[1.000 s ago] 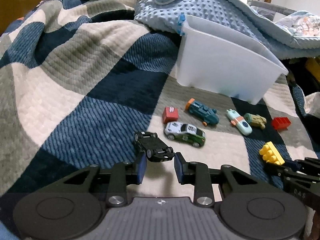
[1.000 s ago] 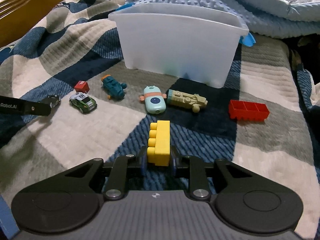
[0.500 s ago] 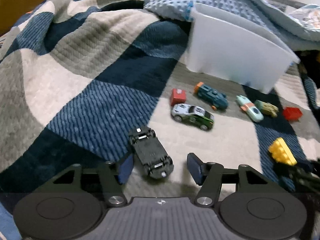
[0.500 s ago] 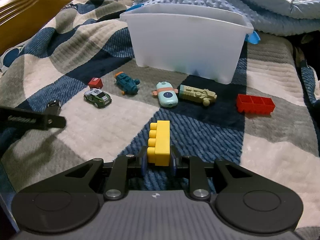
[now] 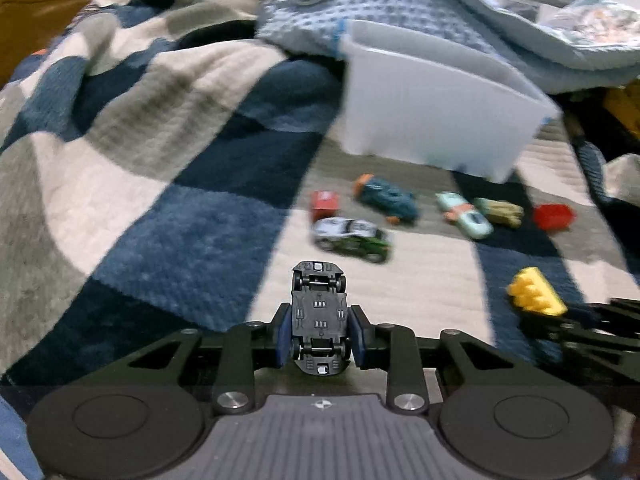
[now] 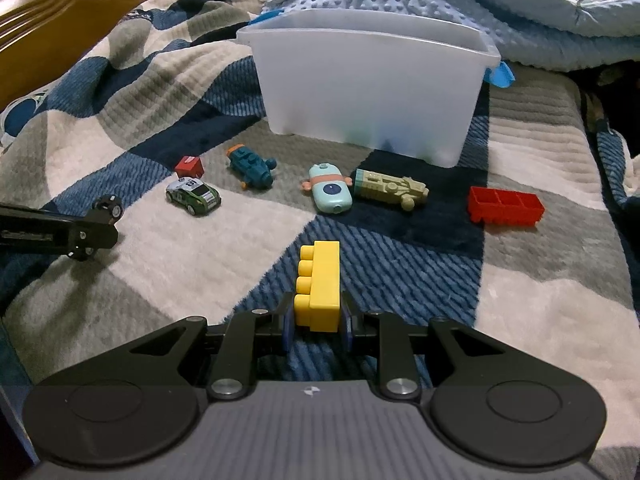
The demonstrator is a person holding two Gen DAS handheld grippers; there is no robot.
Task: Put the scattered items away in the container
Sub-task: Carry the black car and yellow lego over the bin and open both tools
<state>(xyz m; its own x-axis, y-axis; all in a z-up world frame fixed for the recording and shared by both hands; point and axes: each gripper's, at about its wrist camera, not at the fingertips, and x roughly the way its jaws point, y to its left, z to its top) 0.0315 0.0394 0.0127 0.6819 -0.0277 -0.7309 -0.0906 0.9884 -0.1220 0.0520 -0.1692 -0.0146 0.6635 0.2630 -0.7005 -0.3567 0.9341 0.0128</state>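
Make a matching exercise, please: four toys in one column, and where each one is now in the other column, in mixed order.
Things:
1. black car
2. yellow brick
3. red tray
4. green and white car

Places:
A. lying free on the blanket, beside a small red block
B. between the left tongs, underside up
C. between the right tongs
D. lying free, right of the tan toy

Pairs: 1-B, 2-C, 3-D, 4-A

Racing number on the roof of the white and green toy car (image 6: 193, 196), digits too blurred to read
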